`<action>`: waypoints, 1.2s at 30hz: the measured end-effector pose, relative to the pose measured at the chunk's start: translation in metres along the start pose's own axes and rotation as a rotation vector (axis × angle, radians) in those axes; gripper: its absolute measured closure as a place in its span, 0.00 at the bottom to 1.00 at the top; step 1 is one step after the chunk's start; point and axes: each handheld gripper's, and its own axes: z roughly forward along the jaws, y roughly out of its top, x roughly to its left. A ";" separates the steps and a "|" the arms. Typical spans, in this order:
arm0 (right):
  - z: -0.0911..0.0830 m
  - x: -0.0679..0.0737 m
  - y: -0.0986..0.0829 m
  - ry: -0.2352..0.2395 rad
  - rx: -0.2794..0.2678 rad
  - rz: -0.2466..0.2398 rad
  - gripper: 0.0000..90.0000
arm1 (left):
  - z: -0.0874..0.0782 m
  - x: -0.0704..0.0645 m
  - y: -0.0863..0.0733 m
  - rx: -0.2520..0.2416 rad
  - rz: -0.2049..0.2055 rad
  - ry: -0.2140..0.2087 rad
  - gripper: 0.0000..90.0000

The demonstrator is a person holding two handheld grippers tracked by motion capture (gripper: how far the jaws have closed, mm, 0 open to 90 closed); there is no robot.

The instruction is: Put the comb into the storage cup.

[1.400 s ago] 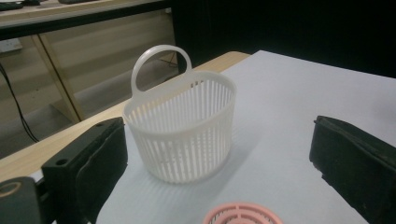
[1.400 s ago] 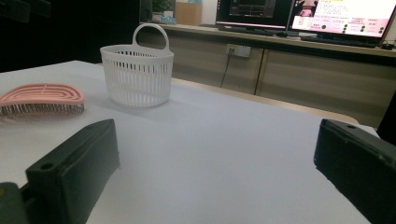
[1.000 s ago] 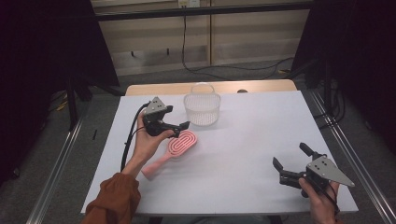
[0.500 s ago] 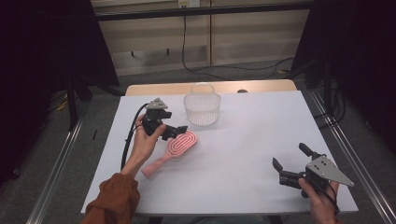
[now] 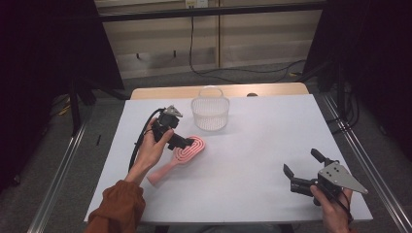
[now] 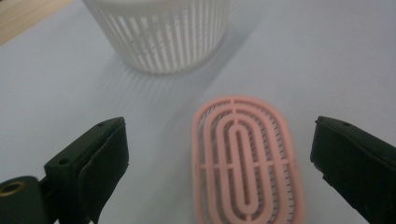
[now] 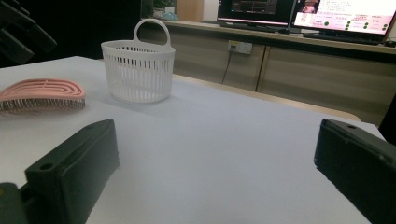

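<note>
A pink hairbrush (image 5: 187, 151) lies flat on the white table (image 5: 262, 141), its handle pointing toward the person. My left gripper (image 5: 183, 141) hovers at the brush's oval head, held in a hand with an orange sleeve. In the left gripper view the jaws stand wide open on either side of the brush head (image 6: 245, 163), not touching it; the left gripper (image 6: 217, 126) holds nothing. A white slatted basket (image 5: 210, 112) with a handle stands just beyond. My right gripper (image 5: 302, 162) rests open and empty near the front right corner.
The basket (image 7: 138, 70) and the brush (image 7: 42, 93) lie far off to the left in the right gripper view, past the open right gripper (image 7: 215, 128). A wooden strip (image 5: 272, 90) borders the table's far edge. Monitors (image 7: 345, 18) stand on a bench behind.
My left gripper has drawn slightly back to the left and tipped its jaws down toward the brush head. The brush, the basket and the right gripper have not moved.
</note>
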 end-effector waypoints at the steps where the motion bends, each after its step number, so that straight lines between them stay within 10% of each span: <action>1: 0.000 0.000 0.000 -0.001 0.003 0.003 0.00 | 0.002 0.000 0.000 0.026 0.007 -0.006 0.06; 12: 0.001 0.000 -0.001 -0.002 0.006 0.000 0.00 | 0.009 0.010 0.005 0.073 -0.089 -0.091 0.06; 36: 0.002 0.001 -0.002 0.009 0.015 -0.001 0.00 | 0.040 0.002 0.003 0.250 -0.044 -0.088 0.08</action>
